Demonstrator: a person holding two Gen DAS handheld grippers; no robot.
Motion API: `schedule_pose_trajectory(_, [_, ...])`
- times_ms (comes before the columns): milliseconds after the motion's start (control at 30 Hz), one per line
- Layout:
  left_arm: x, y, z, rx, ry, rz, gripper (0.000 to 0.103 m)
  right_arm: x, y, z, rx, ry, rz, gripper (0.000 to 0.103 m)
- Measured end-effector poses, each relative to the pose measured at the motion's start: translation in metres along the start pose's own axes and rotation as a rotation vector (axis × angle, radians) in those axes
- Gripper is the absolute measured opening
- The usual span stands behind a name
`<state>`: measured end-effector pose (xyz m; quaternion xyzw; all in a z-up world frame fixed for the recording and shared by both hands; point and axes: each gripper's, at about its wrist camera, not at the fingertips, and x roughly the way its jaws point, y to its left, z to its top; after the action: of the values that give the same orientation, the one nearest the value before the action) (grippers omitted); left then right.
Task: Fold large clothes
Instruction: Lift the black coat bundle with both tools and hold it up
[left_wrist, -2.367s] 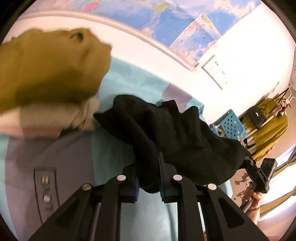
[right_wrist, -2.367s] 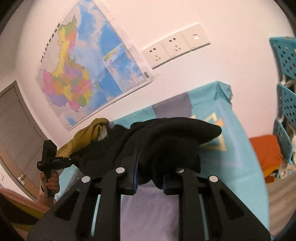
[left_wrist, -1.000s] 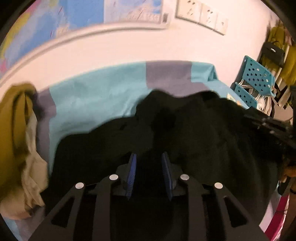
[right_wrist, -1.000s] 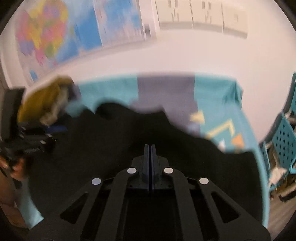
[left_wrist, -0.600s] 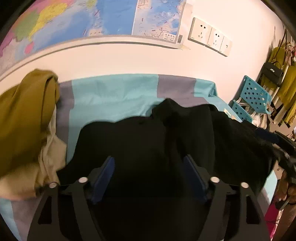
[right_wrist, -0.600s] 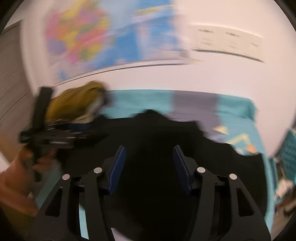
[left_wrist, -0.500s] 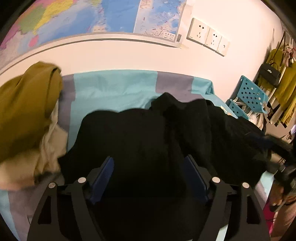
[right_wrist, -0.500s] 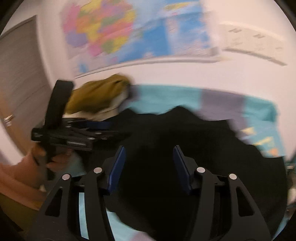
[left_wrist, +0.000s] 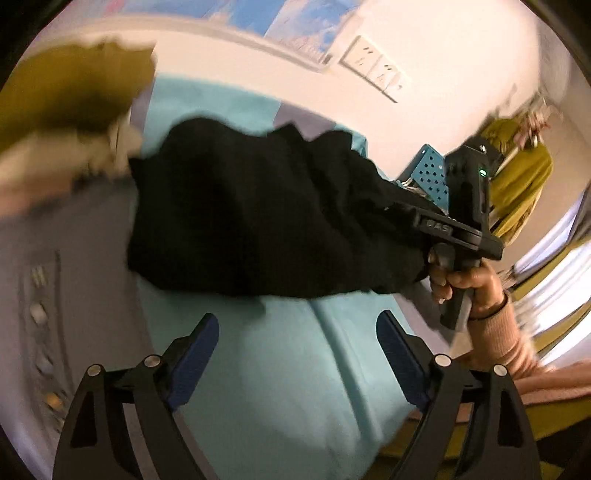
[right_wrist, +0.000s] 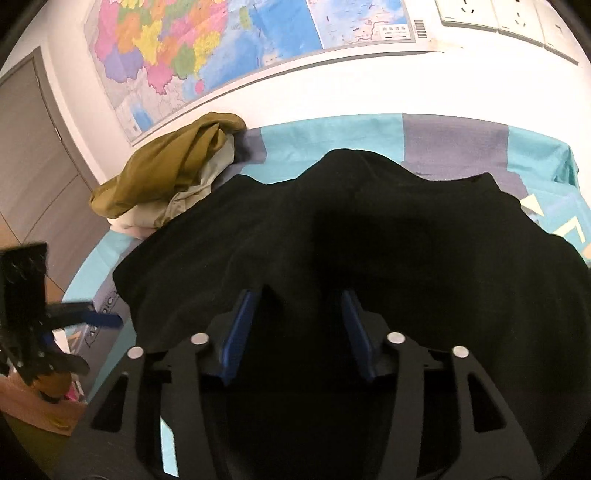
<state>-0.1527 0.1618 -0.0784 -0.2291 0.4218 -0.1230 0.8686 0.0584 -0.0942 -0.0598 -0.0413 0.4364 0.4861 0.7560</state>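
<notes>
A large black garment (left_wrist: 266, 210) lies spread on the teal and grey bedsheet (left_wrist: 280, 369). It also shows in the right wrist view (right_wrist: 388, 229), where it fills the middle. My left gripper (left_wrist: 297, 350) is open and empty, pulled back over bare sheet in front of the garment's near edge. My right gripper (right_wrist: 297, 328) is open, its blue pads either side of a fold of the black cloth without pinching it. The right gripper also shows in the left wrist view (left_wrist: 443, 225), at the garment's right end.
A pile of olive and cream clothes (right_wrist: 173, 166) sits on the bed's far left, also in the left wrist view (left_wrist: 70, 107). A wall with a map (right_wrist: 229, 44) and sockets (left_wrist: 373, 66) backs the bed. A blue perforated crate (left_wrist: 430, 173) stands at the right.
Both grippers were shut on the black garment and lifted it, then spread it on the bed and opened. My left gripper has since drawn back off the cloth.
</notes>
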Motion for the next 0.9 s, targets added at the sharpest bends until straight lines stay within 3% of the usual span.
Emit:
schedule_pose_trajectory(67, [0.011, 0.008, 0.001, -0.065, 0.031, -0.065, 0.084, -0.011, 0.001, -0.004, 0.019, -0.021, 0.017, 0.058])
schedule_pose_trajectory(300, [0.035, 0.008, 0.02, -0.115, 0.006, -0.11, 0.096, -0.067, -0.002, -0.023, 0.089, -0.112, 0.074, 0.07])
schedule_pose_trajectory(533, [0.048, 0.013, 0.039, -0.162, -0.022, -0.125, 0.096, -0.113, -0.021, -0.058, 0.208, -0.16, 0.112, 0.077])
schedule_pose_trajectory(700, [0.052, 0.01, 0.046, -0.195, -0.093, -0.069, 0.095, -0.137, -0.046, -0.091, 0.362, -0.19, 0.187, 0.077])
schedule_pose_trajectory(800, [0.052, -0.003, 0.045, -0.113, -0.11, 0.029, 0.088, -0.151, -0.057, -0.112, 0.427, -0.187, 0.18, 0.079])
schedule_pose_trajectory(900, [0.05, -0.01, 0.045, -0.075, -0.109, 0.056, 0.085, -0.154, -0.057, -0.123, 0.443, -0.172, 0.17, 0.079])
